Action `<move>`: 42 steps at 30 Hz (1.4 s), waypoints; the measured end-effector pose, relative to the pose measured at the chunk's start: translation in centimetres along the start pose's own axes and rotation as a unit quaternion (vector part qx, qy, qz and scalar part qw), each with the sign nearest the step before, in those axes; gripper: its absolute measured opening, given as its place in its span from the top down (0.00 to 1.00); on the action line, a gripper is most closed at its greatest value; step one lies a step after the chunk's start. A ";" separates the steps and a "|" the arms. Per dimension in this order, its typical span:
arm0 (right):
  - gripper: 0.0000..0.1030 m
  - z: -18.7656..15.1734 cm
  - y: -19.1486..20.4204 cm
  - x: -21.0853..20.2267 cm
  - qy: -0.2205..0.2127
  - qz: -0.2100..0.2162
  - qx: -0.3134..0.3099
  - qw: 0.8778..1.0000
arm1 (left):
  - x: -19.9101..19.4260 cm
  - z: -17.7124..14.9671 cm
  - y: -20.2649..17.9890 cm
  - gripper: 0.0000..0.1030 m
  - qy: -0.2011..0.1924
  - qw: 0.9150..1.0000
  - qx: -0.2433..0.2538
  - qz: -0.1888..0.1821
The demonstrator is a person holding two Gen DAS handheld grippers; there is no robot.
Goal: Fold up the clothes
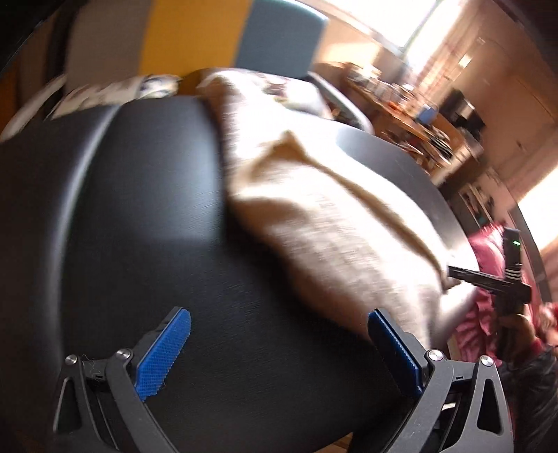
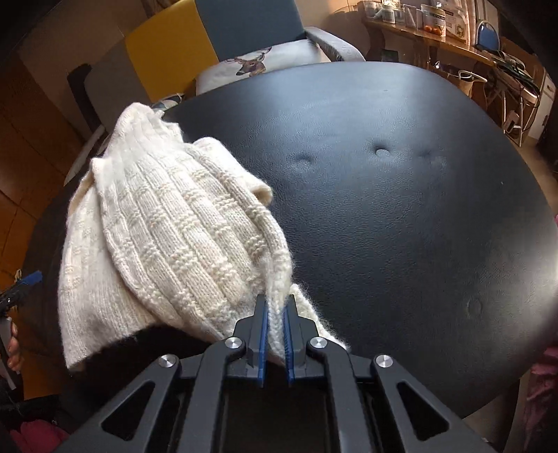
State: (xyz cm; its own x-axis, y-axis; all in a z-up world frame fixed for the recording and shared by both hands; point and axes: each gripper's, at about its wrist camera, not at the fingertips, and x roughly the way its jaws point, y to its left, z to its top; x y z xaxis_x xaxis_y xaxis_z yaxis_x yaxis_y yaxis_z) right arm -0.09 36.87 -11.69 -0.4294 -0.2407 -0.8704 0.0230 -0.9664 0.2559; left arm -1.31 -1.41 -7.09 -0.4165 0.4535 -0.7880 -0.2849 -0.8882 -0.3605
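A cream knitted sweater [image 2: 167, 237] lies bunched on the left part of a black leather table [image 2: 401, 216]. My right gripper [image 2: 275, 313] is shut on the sweater's near edge, with the knit pinched between its blue pads. In the blurred left wrist view the same sweater [image 1: 324, 216] stretches across the black table [image 1: 139, 209]. My left gripper [image 1: 279, 331] is open just above the table, with nothing between its blue pads [image 1: 164, 348]. The sweater's edge lies beside its right finger. The right gripper [image 1: 453, 270] shows at the far right, holding the sweater's corner.
A blue-backed chair with a deer-print cushion [image 2: 258, 62] stands behind the table, next to a yellow chair [image 2: 167, 48]. Wooden shelves with clutter [image 2: 436, 24] run along the back right. A pink sleeve [image 1: 488, 251] and a hand are at the right in the left wrist view.
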 end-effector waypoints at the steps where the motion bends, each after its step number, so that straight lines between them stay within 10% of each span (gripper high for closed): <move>1: 0.93 -0.6 0.8 -0.5 -0.010 0.013 -0.005 1.000 | 0.4 0.7 -1.4 0.01 0.002 1.000 0.012 -0.013; 13: 0.93 -5.0 6.1 -1.9 -0.095 0.109 0.005 0.989 | 7.6 7.2 -16.5 0.12 0.110 0.983 0.063 -0.129; 20: 0.91 -4.3 8.1 -1.9 -0.109 0.122 -0.031 0.986 | 10.7 7.8 -19.5 0.29 0.189 0.973 0.123 -0.052; 25: 0.91 -4.2 8.3 -1.7 -0.113 0.135 -0.021 0.984 | 10.0 8.6 -19.1 0.58 0.204 0.968 0.142 -0.028; 32: 0.87 -4.5 8.5 -1.3 -0.113 0.143 0.000 0.983 | 6.8 8.9 -19.1 0.59 0.157 0.972 0.177 -0.006; 39: 0.77 -4.8 10.4 -1.0 -0.120 0.122 -0.024 0.985 | 11.5 6.1 -24.4 0.58 0.212 0.936 0.276 0.055; 42: 0.77 -5.1 9.6 -0.8 -0.129 0.143 0.005 0.981 | 13.2 6.0 -23.9 0.59 0.235 0.933 0.268 0.054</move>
State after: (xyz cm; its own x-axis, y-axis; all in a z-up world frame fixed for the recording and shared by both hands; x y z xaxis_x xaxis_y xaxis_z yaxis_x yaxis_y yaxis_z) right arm 5.04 27.35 -10.66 -0.6204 -0.4695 -0.6282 0.1668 -0.8616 0.4793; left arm -5.12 26.25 -5.88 -0.0793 0.1694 -0.9823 -0.7068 -0.7045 -0.0644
